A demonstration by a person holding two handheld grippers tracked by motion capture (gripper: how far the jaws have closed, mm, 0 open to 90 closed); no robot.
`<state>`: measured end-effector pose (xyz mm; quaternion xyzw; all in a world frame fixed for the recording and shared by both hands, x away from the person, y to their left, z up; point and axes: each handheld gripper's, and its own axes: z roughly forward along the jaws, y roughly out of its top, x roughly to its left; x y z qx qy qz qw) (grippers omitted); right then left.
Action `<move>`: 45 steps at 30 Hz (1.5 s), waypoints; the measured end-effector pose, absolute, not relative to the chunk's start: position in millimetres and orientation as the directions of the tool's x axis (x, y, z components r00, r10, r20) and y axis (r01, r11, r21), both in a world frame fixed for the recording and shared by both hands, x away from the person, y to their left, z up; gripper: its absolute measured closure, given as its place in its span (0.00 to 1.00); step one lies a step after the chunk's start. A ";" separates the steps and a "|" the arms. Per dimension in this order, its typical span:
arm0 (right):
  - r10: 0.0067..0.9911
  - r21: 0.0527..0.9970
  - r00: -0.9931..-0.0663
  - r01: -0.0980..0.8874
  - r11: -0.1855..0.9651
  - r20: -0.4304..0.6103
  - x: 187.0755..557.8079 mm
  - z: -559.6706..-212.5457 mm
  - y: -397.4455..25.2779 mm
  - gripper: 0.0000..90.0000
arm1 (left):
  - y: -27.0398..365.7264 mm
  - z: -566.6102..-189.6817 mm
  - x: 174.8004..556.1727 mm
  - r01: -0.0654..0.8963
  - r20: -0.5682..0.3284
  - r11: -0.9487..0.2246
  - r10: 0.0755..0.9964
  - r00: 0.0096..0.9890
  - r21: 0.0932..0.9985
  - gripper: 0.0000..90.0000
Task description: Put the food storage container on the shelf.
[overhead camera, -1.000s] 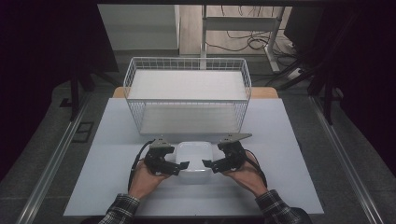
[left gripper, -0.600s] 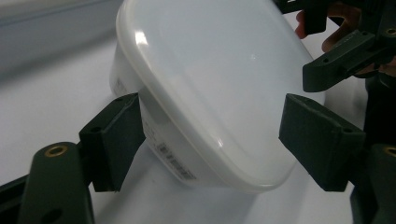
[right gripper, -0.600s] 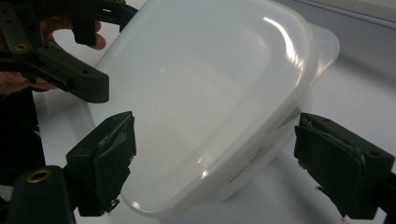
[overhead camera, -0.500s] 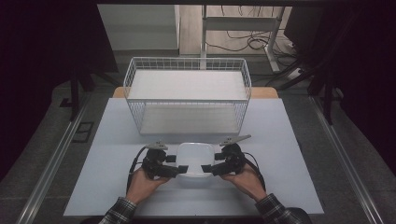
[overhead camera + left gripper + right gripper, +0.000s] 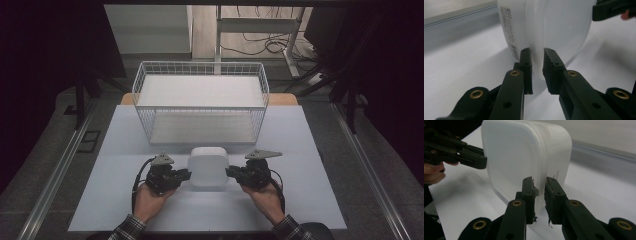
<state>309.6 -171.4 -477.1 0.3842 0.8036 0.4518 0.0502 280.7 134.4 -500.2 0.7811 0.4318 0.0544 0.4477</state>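
Pinching the rim of a white plastic container (image 5: 208, 166) from both sides, I have my left gripper (image 5: 537, 71) and my right gripper (image 5: 539, 200) each narrowed onto the lip where lid meets tub. In the left gripper view the rim edge runs straight down between my two black jaws, with a printed label (image 5: 509, 32) on the tub wall just beyond the left-hand jaw. In the right gripper view the same rim sits between the jaws, and the pads there look frayed, with bits of torn rubber hanging off them. Across the container from each gripper I can see the other one reaching in at the opposite edge.

From the high view the container lies between my two grippers, on or just above the pale table (image 5: 115, 200); I cannot tell which. Ahead of the jaws, well beyond the container, stands a white wire basket (image 5: 200, 100).

My worry is the grip itself. I hold only a thin, smooth lip, so a tilt of either hand could let it slide out, and the worn pads on the right make that side likelier to slip first. Squeezing harder might pop the lid loose instead. If one hand lifts ahead of the other, the container could twist and drop.
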 end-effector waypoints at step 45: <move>0.708 0.794 -0.646 0.573 0.204 0.284 410.3 -482.5 -154.6 0.84 | 137.9 -502.7 373.1 0.630 -0.333 -0.089 0.787 0.519 0.772 0.86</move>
